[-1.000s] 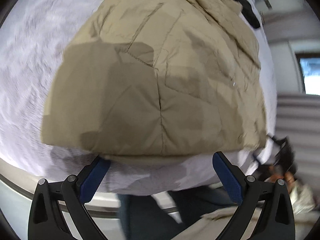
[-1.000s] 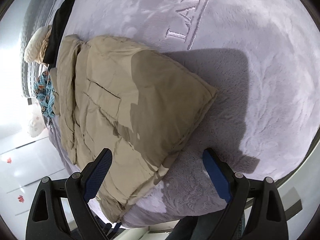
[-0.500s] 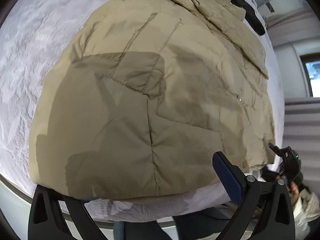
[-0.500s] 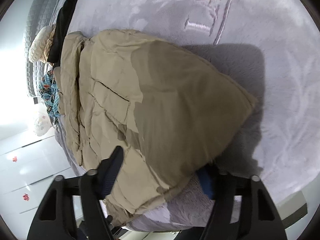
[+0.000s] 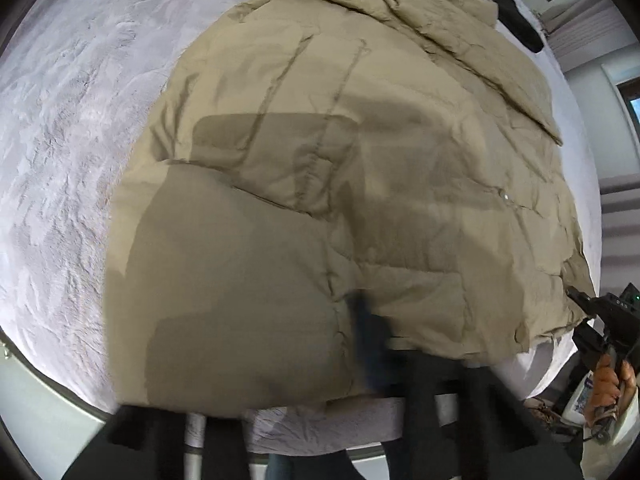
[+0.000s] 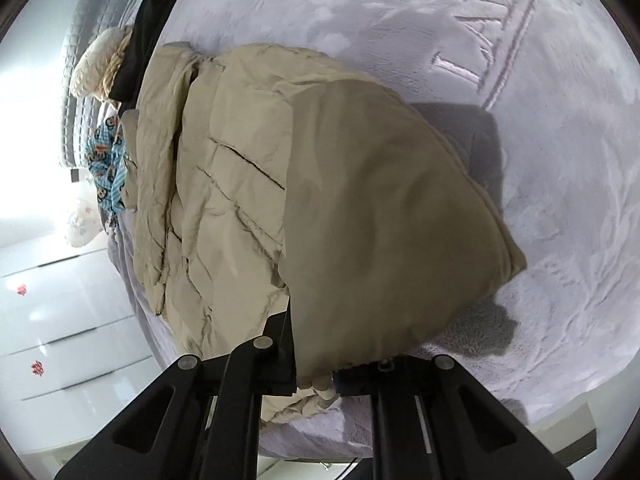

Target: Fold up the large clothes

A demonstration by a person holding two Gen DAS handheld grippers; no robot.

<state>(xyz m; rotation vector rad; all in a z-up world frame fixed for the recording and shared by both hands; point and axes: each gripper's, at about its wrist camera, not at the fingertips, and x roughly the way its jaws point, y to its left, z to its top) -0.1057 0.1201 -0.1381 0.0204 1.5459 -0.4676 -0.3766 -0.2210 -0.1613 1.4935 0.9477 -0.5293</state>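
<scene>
Right claw (image 6: 316, 376) is pinched tight on the near hem of the tan jacket (image 6: 360, 216). Left claw (image 5: 280, 392) is blurred, hem draped over it, so I can't tell its grip. The jacket lies spread on the grey blanket (image 6: 560, 200), black garment (image 6: 152, 28) beyond its collar.

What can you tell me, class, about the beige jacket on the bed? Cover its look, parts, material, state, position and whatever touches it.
The jacket is beige, puffy and quilted, with stitched seams and a small snap near one edge. The fabric looks thin, crinkly and padded. It lies spread on a pale grey plush blanket, collar end far from the cameras, hem end bulging up near the bed's edge. The right gripper is shut on the hem. The left gripper reaches the hem too, but blur hides its grip.
</scene>
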